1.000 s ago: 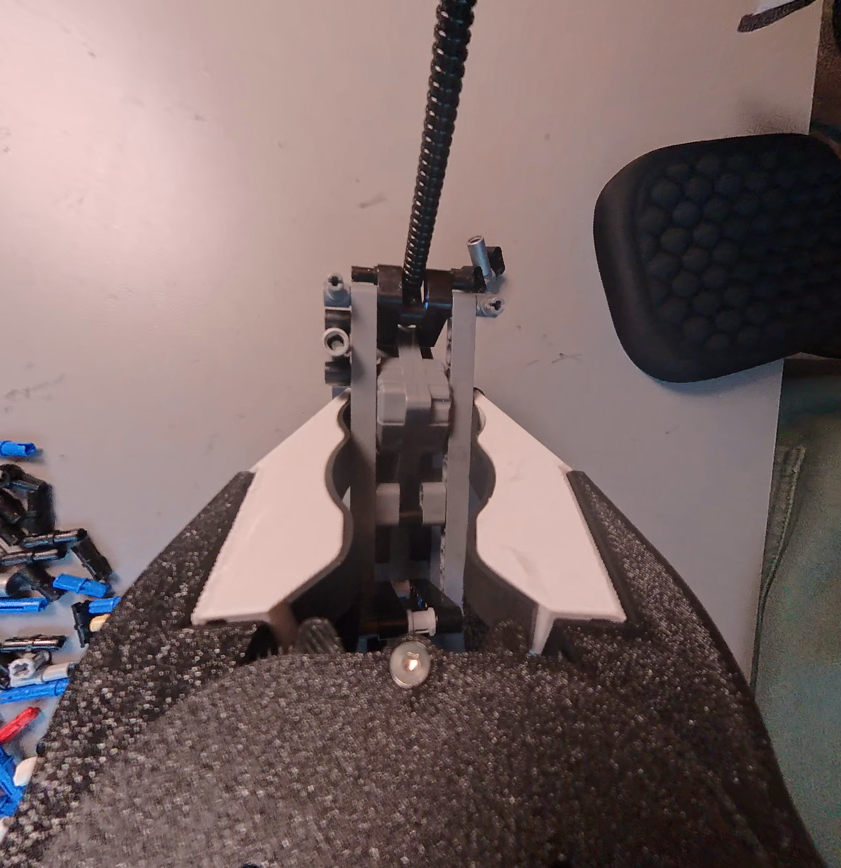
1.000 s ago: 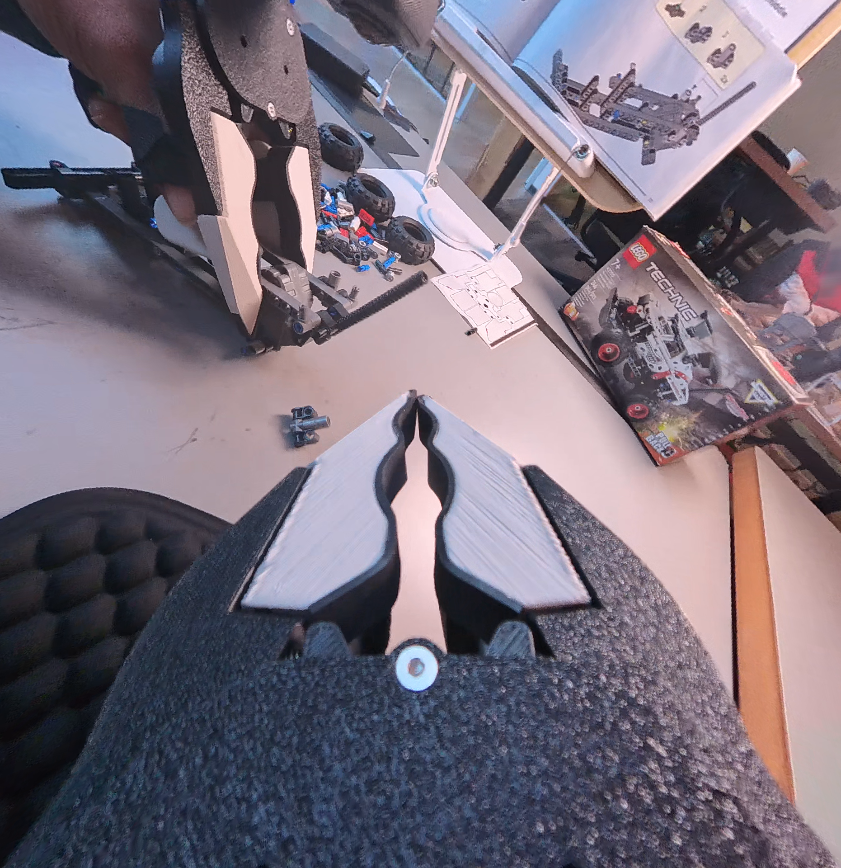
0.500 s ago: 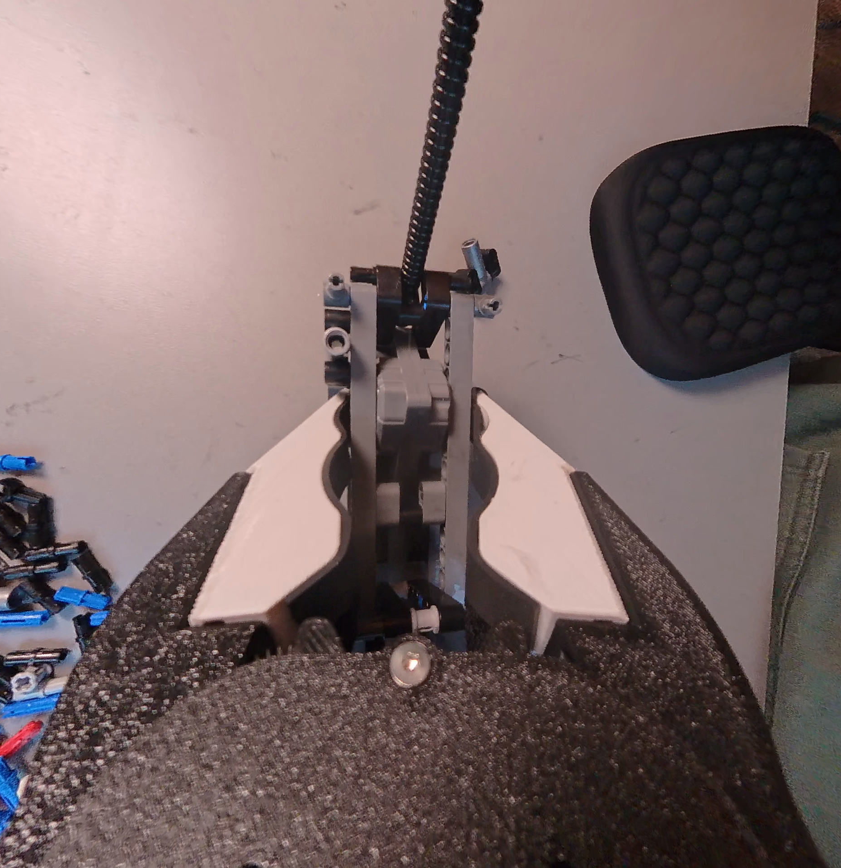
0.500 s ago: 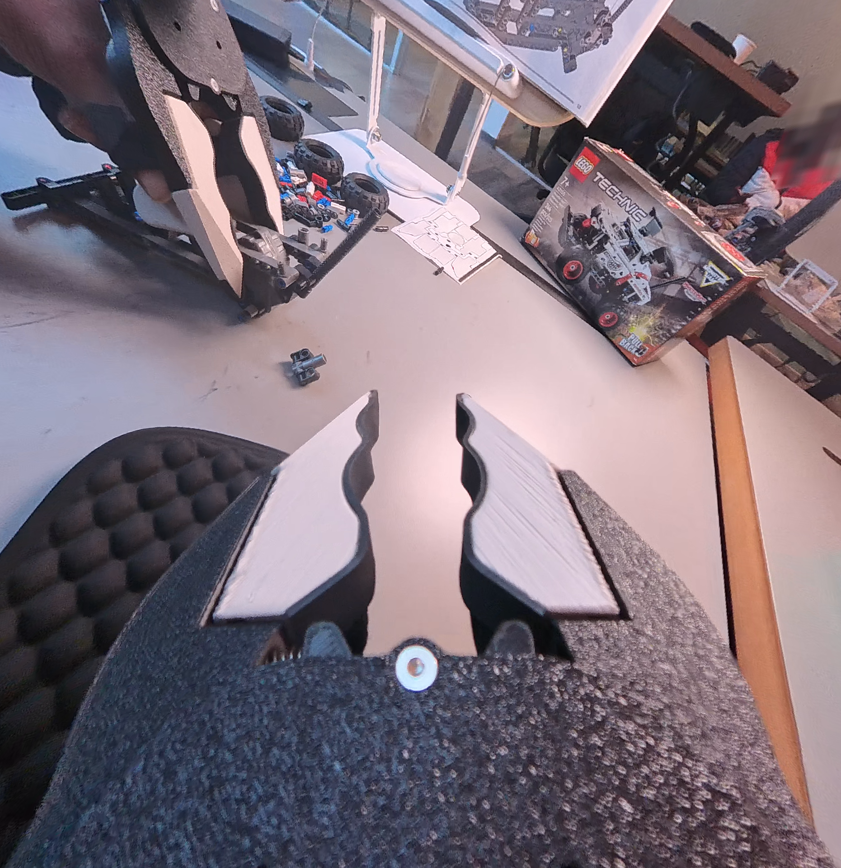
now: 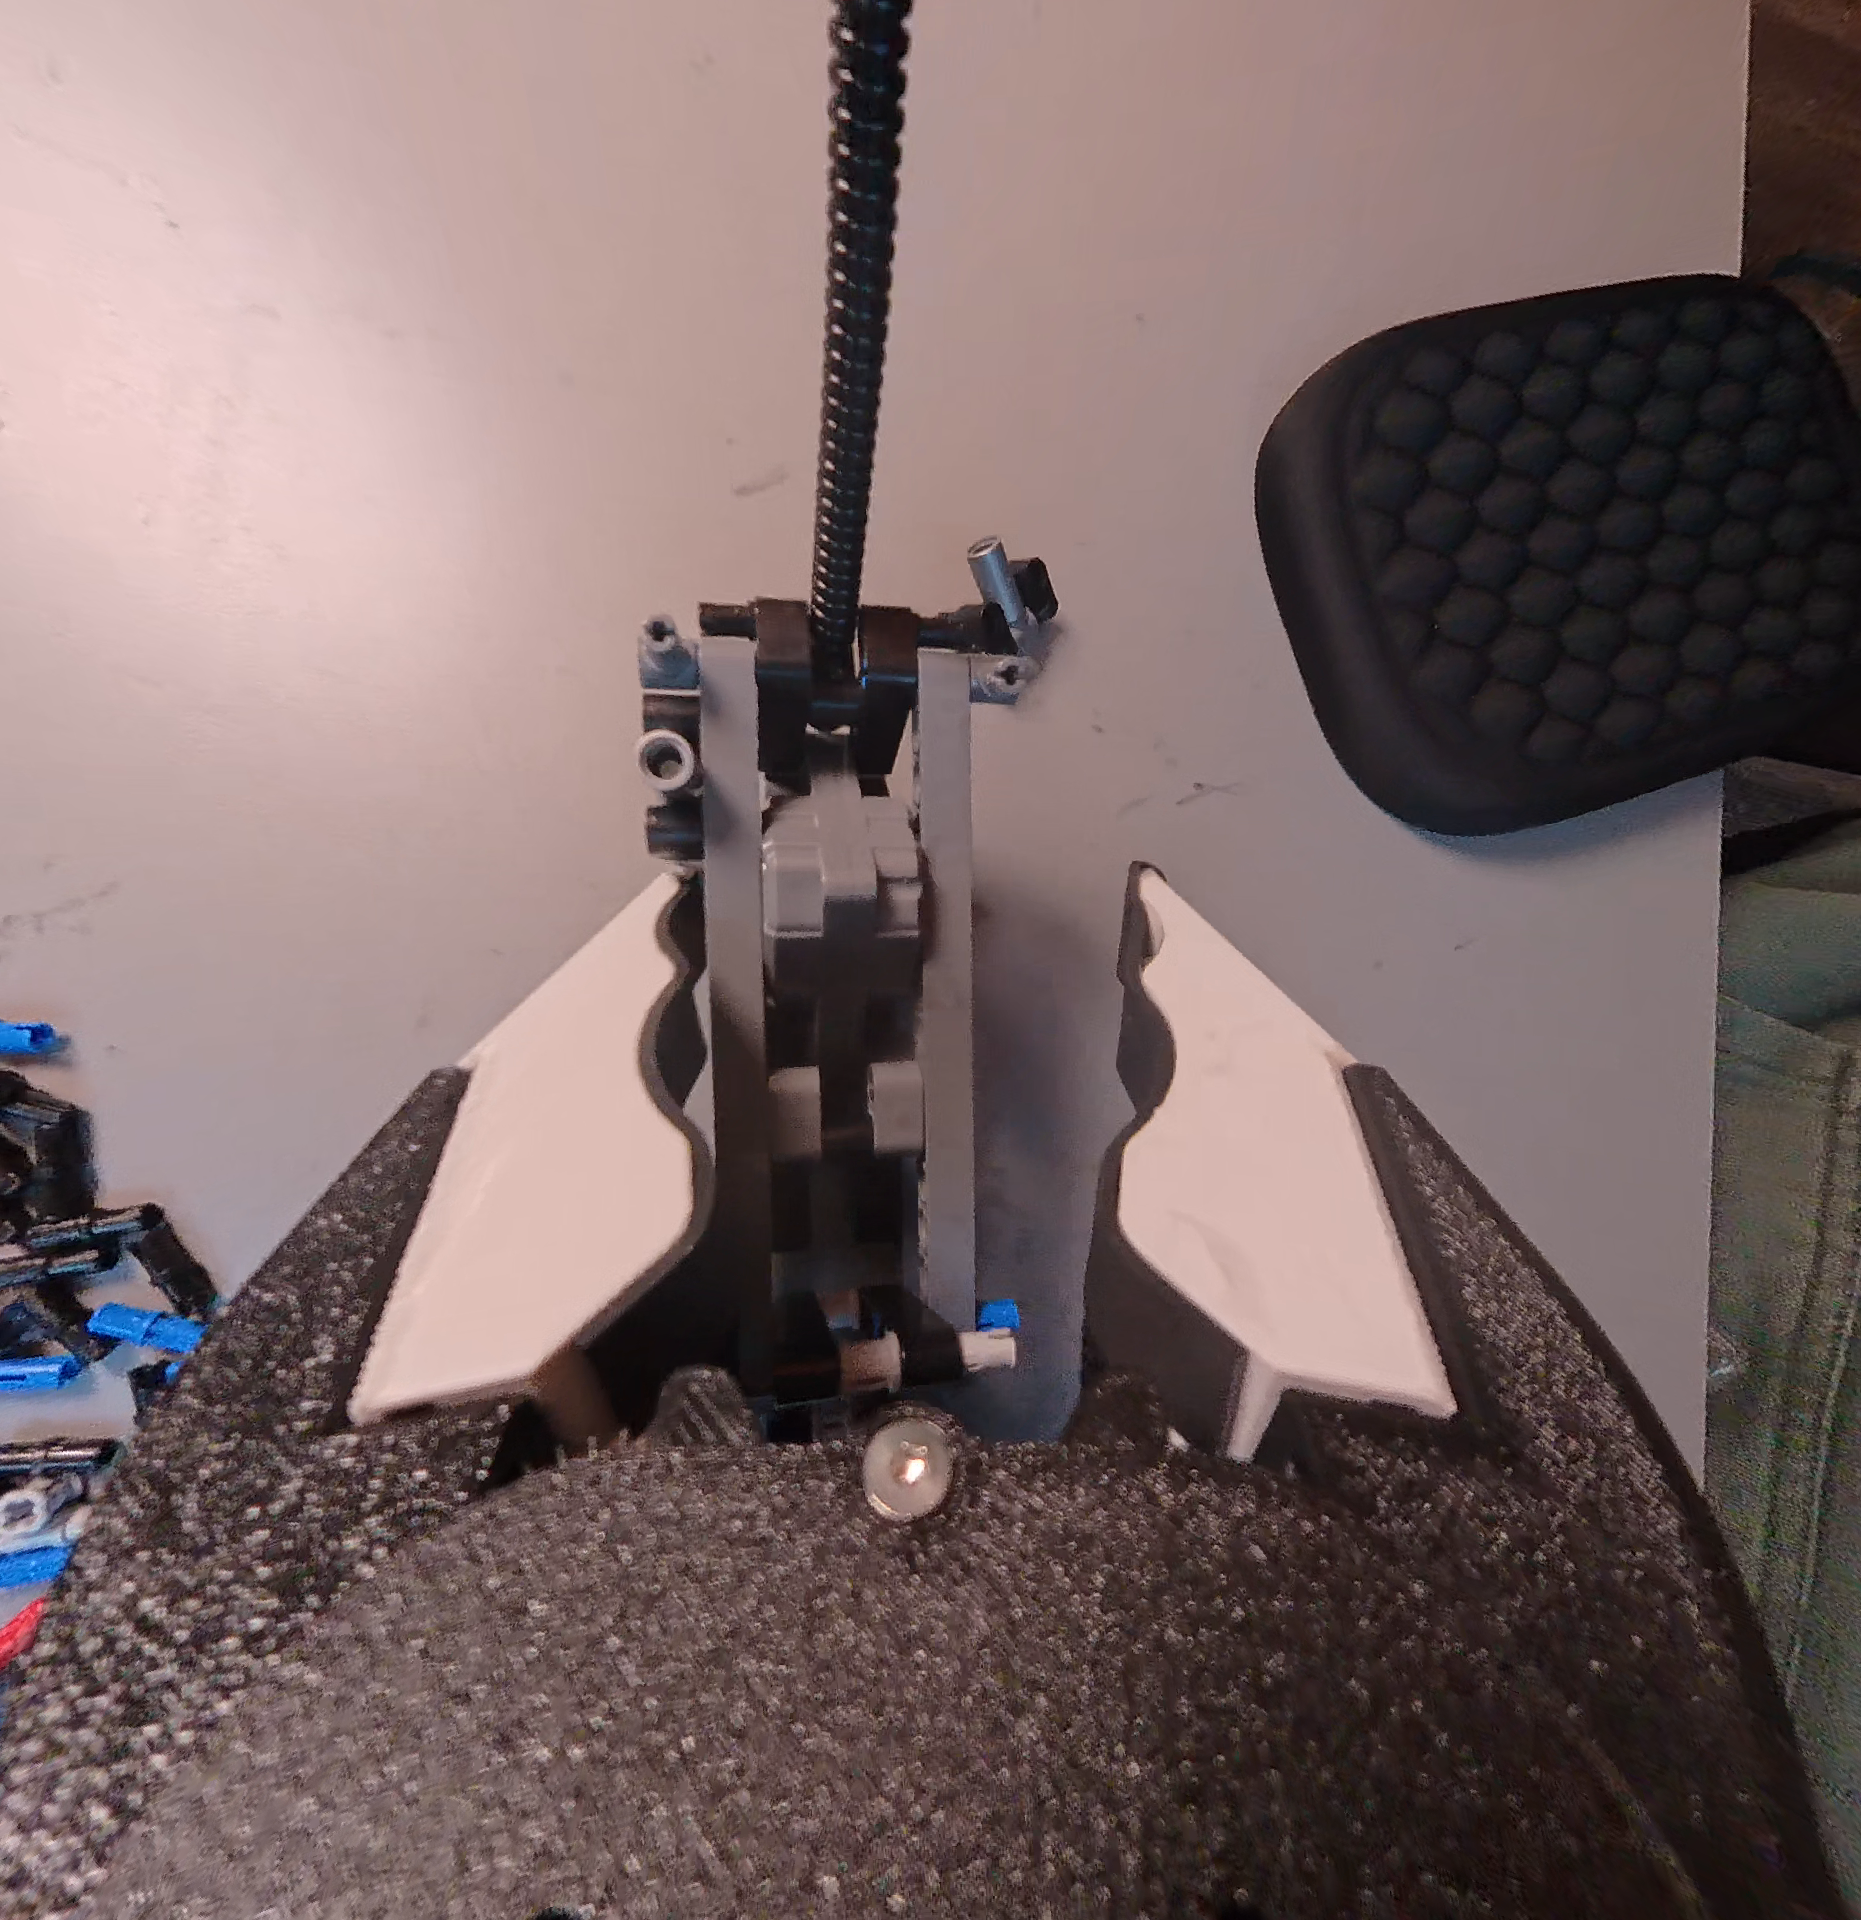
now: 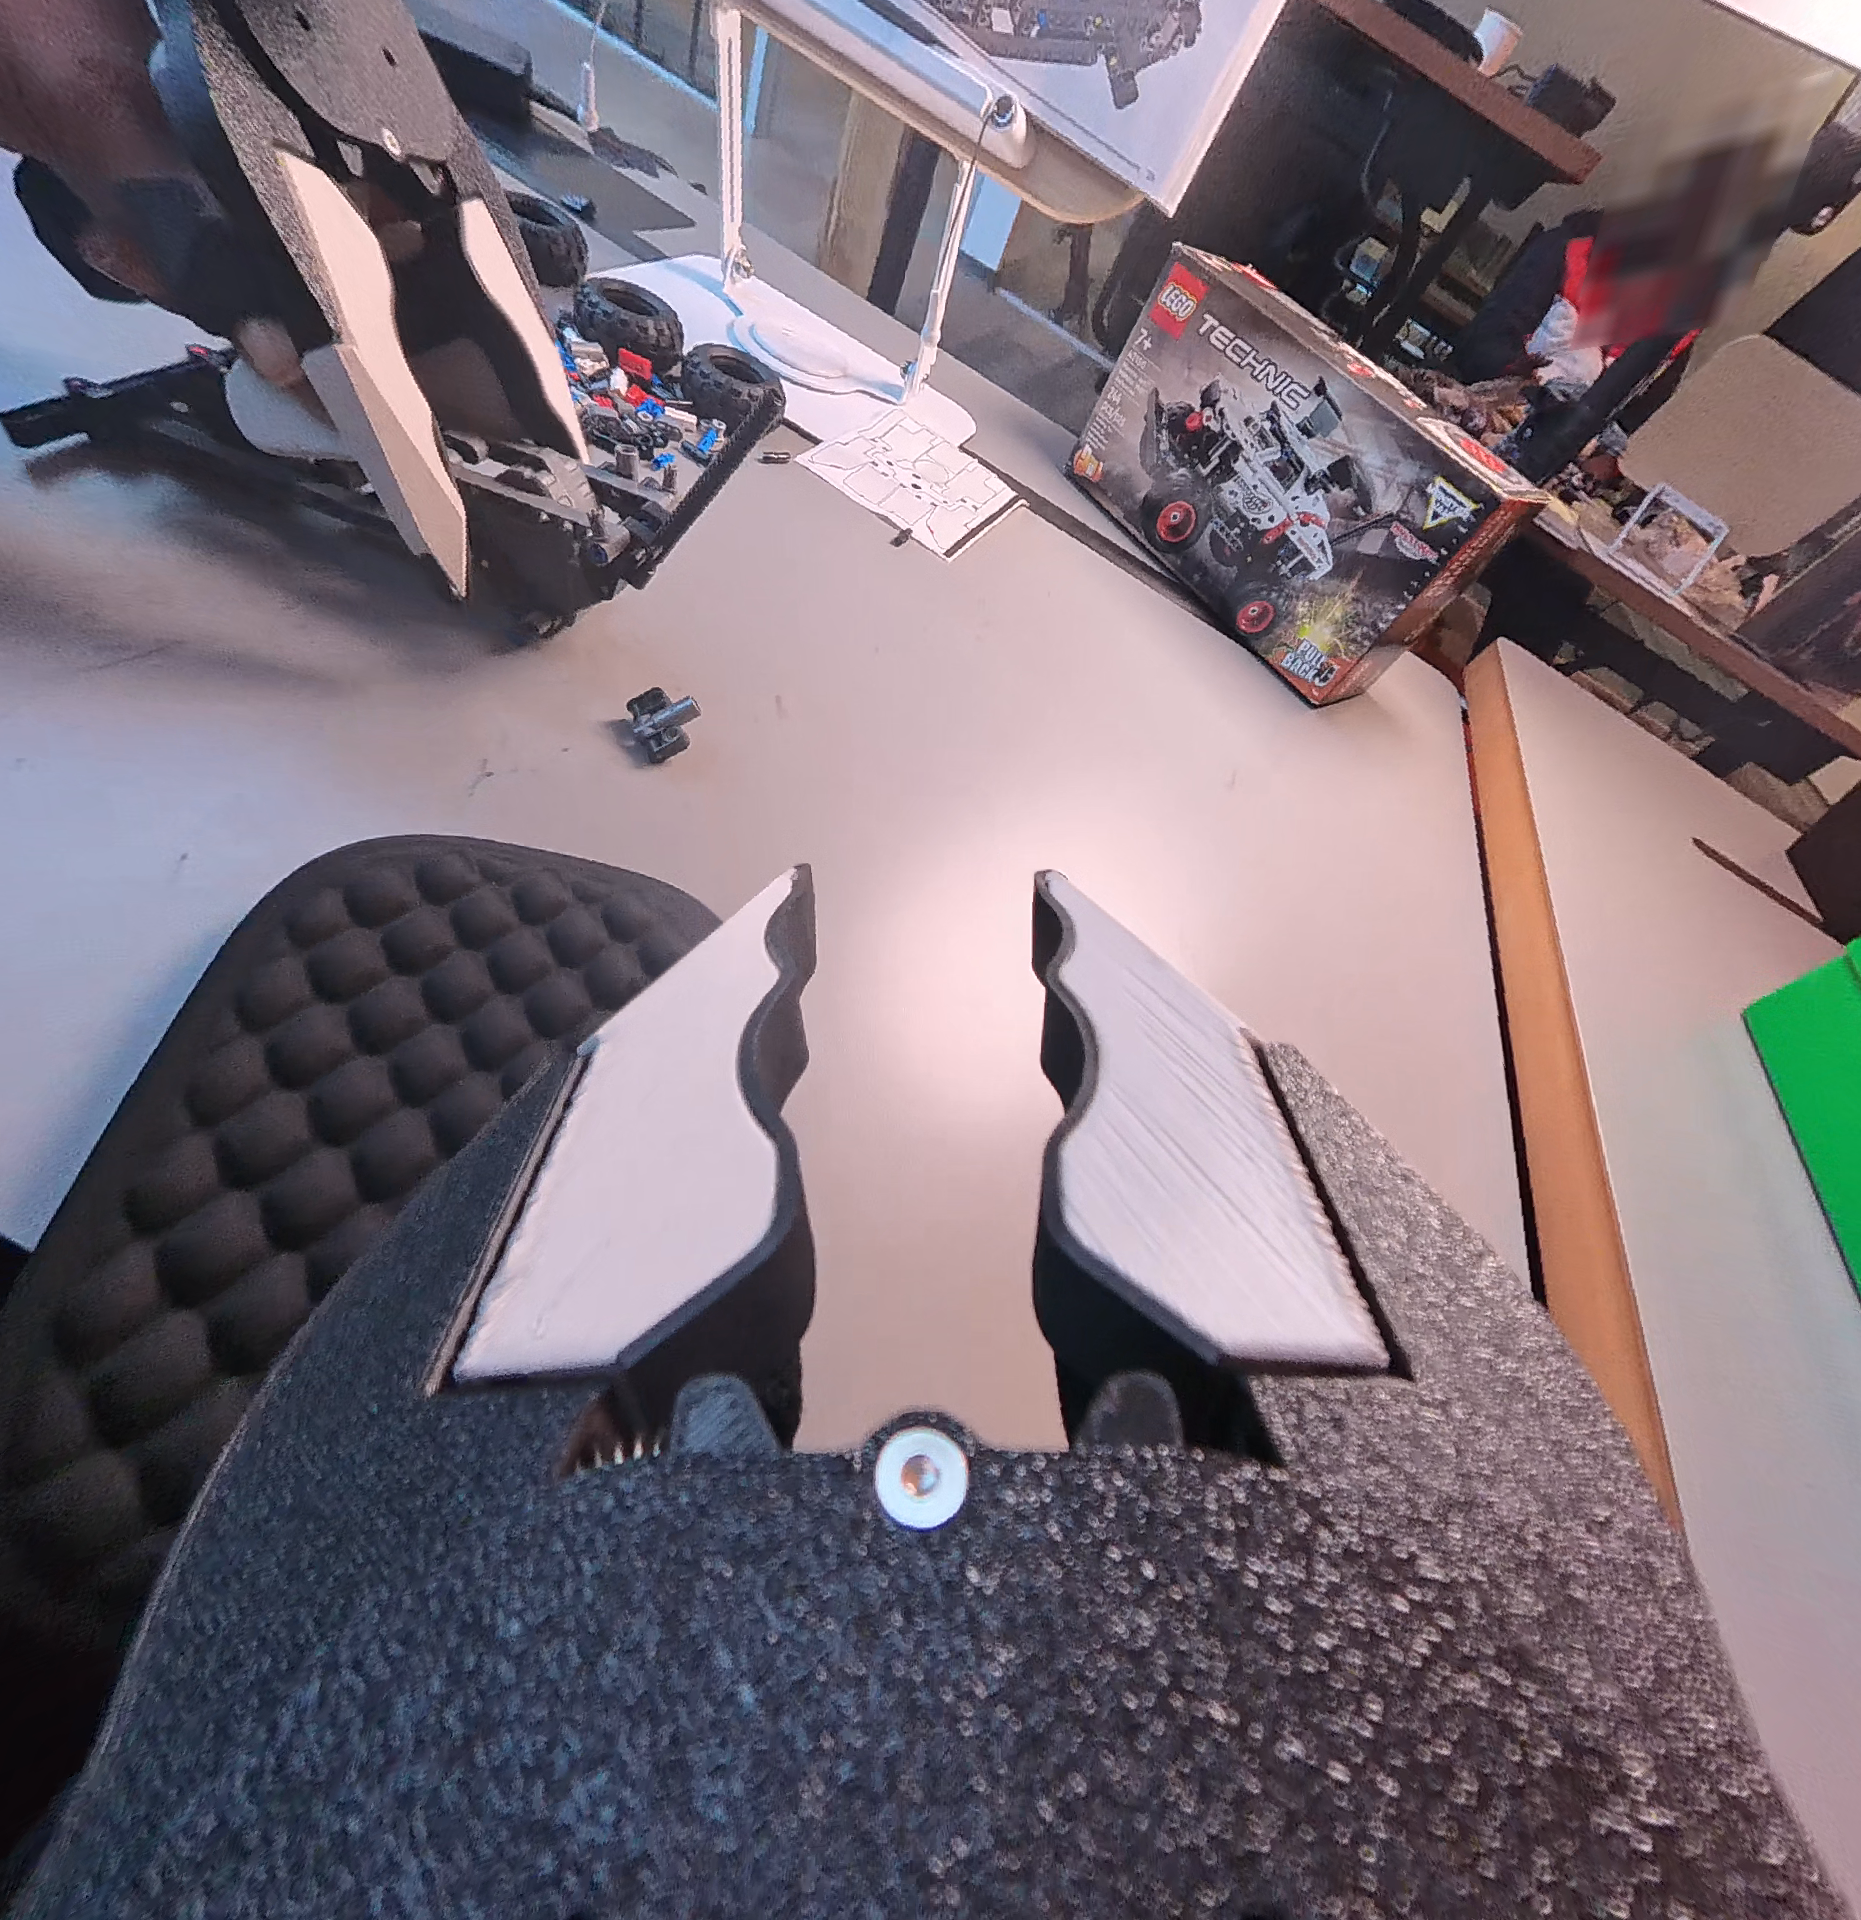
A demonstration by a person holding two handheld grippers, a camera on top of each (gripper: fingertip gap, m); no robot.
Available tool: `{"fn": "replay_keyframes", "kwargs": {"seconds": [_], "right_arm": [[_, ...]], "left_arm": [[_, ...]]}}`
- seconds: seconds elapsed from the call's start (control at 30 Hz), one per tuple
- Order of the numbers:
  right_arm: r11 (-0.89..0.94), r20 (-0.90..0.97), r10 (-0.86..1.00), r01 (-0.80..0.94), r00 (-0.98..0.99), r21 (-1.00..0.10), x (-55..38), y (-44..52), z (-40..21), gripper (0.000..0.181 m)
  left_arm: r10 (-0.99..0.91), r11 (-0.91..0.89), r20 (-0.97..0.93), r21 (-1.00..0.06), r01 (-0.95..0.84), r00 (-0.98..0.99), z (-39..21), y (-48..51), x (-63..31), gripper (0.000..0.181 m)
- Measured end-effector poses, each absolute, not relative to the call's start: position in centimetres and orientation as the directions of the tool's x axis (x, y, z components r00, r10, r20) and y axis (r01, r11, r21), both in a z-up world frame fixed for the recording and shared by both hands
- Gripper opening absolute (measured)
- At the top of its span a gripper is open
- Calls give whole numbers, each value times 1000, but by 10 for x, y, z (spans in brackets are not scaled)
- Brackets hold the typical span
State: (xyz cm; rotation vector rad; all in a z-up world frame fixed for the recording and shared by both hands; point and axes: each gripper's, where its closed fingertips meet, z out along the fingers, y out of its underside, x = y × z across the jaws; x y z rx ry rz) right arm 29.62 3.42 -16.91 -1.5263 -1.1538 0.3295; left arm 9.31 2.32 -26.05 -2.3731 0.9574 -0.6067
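Grippers, two: left gripper [image 5: 900, 883] released, jaws spread, one grey-and-black brick chassis [image 5: 838, 935] between them; its left finger [image 5: 552, 1143] just beside the frame, right finger clear. One black ribbed hose [image 5: 853, 312] runs forward from the chassis. Loose blue and black pins [image 5: 43, 1309] lie left. Right gripper [image 6: 921, 883] spread wide, empty, over bare table [image 6: 1009, 727]. Ahead-left: one small black connector [image 6: 658, 719], three tyres [image 6: 635, 317]. One printed set box [image 6: 1290, 468] ahead-right; one black dimpled pad [image 6: 282, 1091] at left
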Motion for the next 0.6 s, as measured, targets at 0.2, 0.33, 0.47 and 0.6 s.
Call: {"fn": "replay_keyframes", "kwargs": {"seconds": [0.2,0.33,0.47,0.6], "right_arm": [[133,370,789,453,490,-882,305,21,-165,42],[142,351,845,464,403,-875,301,1,-175,36],[163,199,980,477,26,-864,287,-71,-188,21],[190,25,965,636,-260,-748,287,-142,-241,16]], "left_arm": [[-716,-548,108,-698,-460,689,-239,22,93,90],[-702,-503,31,-728,-466,711,-226,19,87,91],[-695,-465,-13,-754,-463,719,-216,12,85,90],[-696,-443,-33,-766,-465,717,-213,4,82,89]]}}
